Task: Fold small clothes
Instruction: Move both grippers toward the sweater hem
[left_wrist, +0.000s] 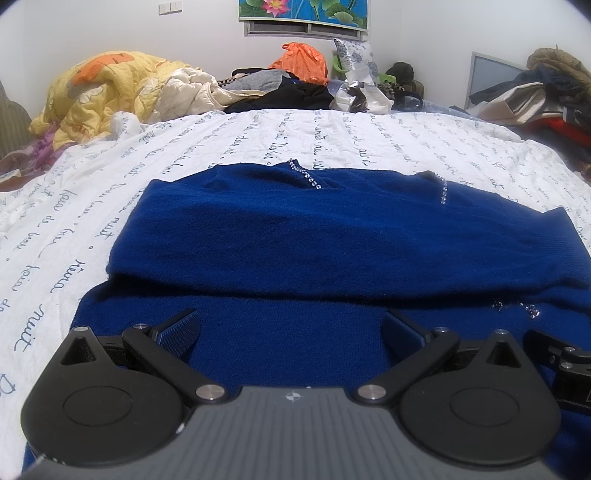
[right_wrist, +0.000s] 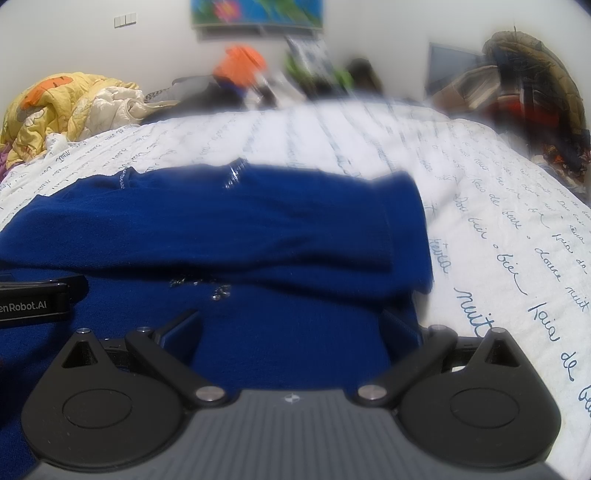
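A dark blue knit sweater with small rhinestone trim lies on the white bedspread, its far part folded over the near part. My left gripper is open, low over the sweater's near edge, with only blue fabric between its fingers. In the right wrist view the same sweater fills the left and middle. My right gripper is open too, above the near right corner of the garment. The other gripper shows at the frame edge in each view: the right gripper's tip and the left gripper's body.
The bedspread carries blue script lettering. A yellow quilt is heaped at the far left. An orange bag, dark clothes and several packets crowd the far edge of the bed. More clothes are piled at the far right.
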